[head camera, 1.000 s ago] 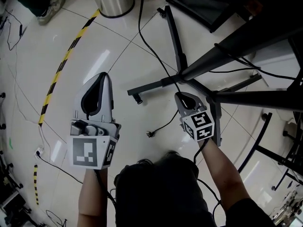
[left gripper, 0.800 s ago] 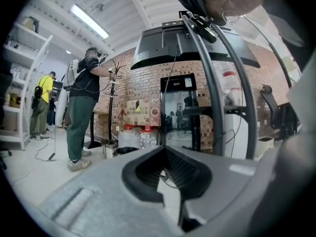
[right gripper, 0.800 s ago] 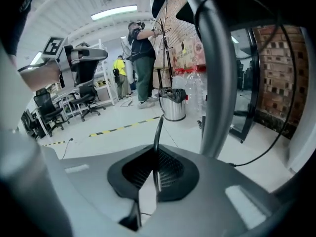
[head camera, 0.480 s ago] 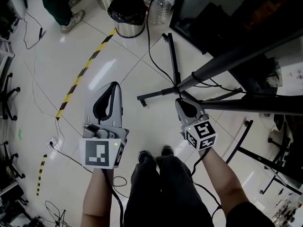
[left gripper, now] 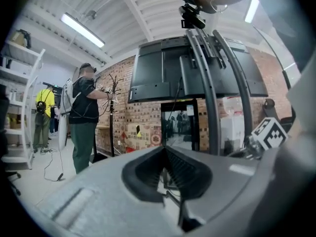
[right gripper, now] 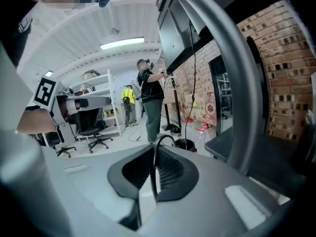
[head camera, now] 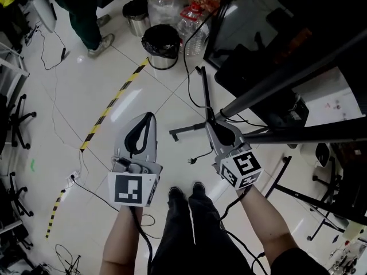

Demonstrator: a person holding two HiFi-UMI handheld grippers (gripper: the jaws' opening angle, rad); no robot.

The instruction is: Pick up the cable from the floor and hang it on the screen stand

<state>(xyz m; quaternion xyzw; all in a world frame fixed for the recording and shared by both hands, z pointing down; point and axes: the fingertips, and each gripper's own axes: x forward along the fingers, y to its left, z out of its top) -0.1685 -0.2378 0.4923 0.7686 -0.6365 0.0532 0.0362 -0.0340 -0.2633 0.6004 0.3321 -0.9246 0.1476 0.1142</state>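
Head view puts our left gripper (head camera: 149, 117) at left, jaws closed on nothing, so it is free to steady any slack. To its right, our right gripper (head camera: 211, 125) is clenched on the cable (head camera: 199, 156), whose loose end dangles beside it. We should keep that pinch firm and drape the cable over the screen stand (head camera: 287, 79) before letting go.

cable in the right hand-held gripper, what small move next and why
Probably ease the right hand-held gripper a little to its right, toward the screen stand, without letting go. The cable is pinched between its jaws, a loop arching above them, and the stand rises close beside on the right, with the cable not yet over it.
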